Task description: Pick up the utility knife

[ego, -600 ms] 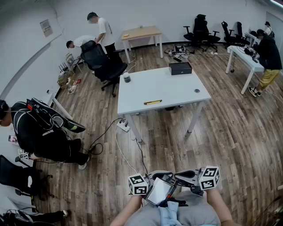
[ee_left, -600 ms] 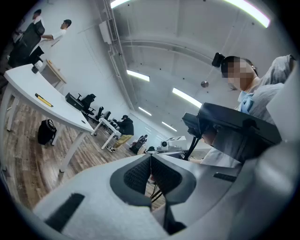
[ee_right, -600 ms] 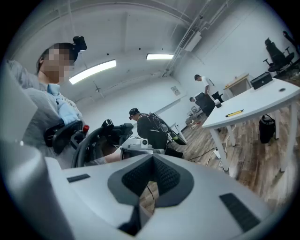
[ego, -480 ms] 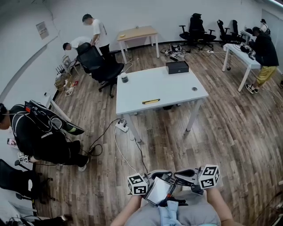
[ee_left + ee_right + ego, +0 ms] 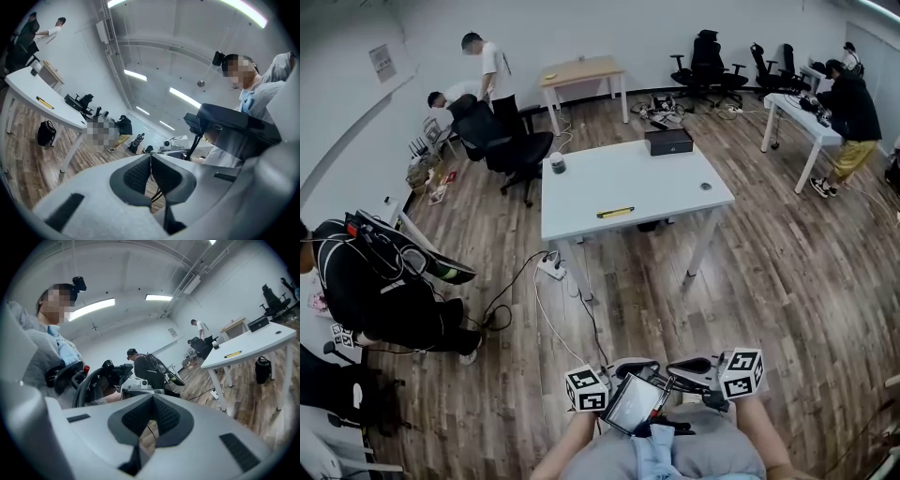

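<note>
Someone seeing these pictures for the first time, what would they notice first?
The large white rectangular table mid-room draws the eye, with a slim yellow utility knife near its front edge and a black rectangular box at its far edge. Down at the person's lap, the left gripper and right gripper are shut and empty.

Blk box [image 5: 667,142], cup [image 5: 558,164] on wht table [image 5: 656,187].
</note>
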{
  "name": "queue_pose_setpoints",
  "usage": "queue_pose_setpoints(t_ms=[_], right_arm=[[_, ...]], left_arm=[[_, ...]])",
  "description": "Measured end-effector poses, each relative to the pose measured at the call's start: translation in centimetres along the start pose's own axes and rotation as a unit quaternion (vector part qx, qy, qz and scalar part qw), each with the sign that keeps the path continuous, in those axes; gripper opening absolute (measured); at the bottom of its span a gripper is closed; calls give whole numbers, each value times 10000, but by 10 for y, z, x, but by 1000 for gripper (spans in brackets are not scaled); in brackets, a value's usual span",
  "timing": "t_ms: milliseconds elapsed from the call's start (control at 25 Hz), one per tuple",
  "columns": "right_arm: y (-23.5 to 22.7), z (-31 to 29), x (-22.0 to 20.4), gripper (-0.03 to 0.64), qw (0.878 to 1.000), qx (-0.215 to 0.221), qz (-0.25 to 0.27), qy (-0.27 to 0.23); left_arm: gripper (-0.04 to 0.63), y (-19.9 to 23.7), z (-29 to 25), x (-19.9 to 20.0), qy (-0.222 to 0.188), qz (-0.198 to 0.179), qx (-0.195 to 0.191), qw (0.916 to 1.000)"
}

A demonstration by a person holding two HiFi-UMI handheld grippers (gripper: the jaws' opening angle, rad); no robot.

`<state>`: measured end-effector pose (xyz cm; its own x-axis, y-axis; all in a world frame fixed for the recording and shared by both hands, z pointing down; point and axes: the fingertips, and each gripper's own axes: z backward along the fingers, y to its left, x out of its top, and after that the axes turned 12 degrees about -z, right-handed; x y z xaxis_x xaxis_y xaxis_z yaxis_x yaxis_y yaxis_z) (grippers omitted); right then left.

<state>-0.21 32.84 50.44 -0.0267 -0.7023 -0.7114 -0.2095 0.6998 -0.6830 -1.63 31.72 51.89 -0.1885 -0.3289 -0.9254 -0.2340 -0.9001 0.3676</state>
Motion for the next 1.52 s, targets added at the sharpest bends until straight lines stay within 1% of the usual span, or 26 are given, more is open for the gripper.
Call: queue_pose_setpoints(t_ms=[120, 240, 520, 640, 760, 840, 960, 1120, 1240, 1360, 1520], right_arm=[[5, 1, 1, 26, 9999, 130, -23, -14], [2, 4, 6, 28, 9995, 224, -198, -137], [-10, 10, 15, 29, 9993, 58, -130, -359], [-21, 19, 22, 29, 9991, -129, -13, -411], [-36, 32, 25, 29, 9986, -357, 116, -364], [-45, 43, 26, 29, 9986, -383, 115, -338], [-59, 62, 32, 29, 9989, -324, 47, -334], [-80, 88, 46, 29, 9993, -238, -3, -276], [-96, 112, 57, 29, 9998, -111, -4, -185], [-105, 133, 66, 29, 10000, 11, 16, -86], [-113, 149, 76, 29, 9997, 128, 160, 110]], left_arm=[[18, 3, 2, 0, -34, 17, 63, 10000], [18, 7, 1, 0, -24, 38, 120, 9999], [18, 11, -8, -7, 121, 78, 97, 9998], [18, 17, -18, -9, 196, 107, 89, 9997], [18, 23, -35, -12, 281, 122, 82, 9995], [18, 27, -49, -15, 361, 131, 65, 9992], [18, 32, -73, -18, 477, 104, 16, 9988], [18, 43, -110, -17, 556, 195, 60, 9982], [18, 52, -139, -19, 562, 174, 149, 9982], [18, 52, -168, -9, 473, 70, 261, 9985], [18, 57, -182, -9, 462, 44, 536, 9975]])
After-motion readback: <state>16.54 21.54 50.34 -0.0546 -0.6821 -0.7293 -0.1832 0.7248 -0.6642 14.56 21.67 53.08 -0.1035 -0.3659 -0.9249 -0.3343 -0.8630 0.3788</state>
